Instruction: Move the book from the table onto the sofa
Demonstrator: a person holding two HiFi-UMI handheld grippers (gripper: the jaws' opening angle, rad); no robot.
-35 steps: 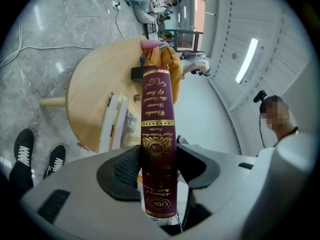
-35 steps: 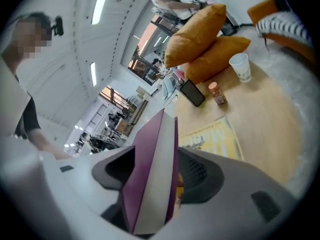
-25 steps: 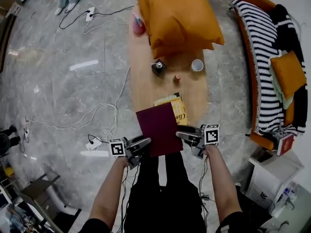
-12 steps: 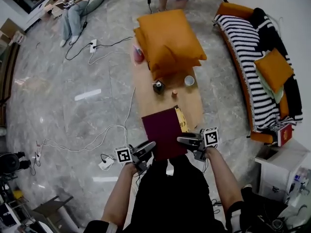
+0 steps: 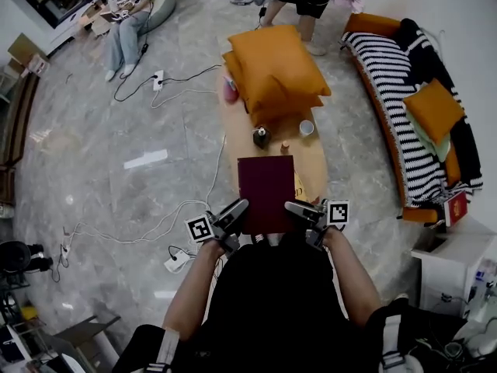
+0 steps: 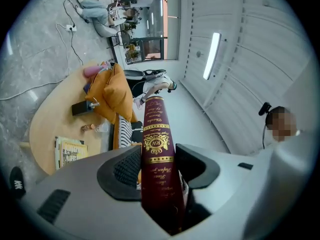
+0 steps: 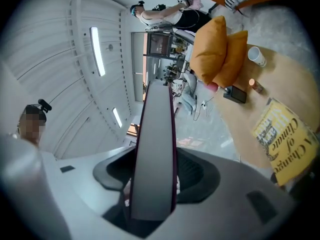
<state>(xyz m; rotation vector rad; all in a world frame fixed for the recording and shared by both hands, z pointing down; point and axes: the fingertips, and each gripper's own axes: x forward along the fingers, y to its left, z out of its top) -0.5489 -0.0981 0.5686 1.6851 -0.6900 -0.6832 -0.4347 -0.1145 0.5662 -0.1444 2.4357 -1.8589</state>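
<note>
A dark maroon book hangs flat in the air over the near end of the wooden table, held by both side edges. My left gripper is shut on its gold-printed spine. The right gripper has the page edge between its jaws, which are closing on it, and the pads touch the covers. The striped sofa with an orange frame stands at the right, apart from the book.
A yellow book lies on the table under the lifted one. Orange cushions, a white cup and a black bottle sit farther along. Cables trail over the floor at left. A white cabinet stands at right; people at the far end.
Both grippers have risen with the maroon book, lifting it off the yellow book and the table. It has turned square to me and now hangs level.
</note>
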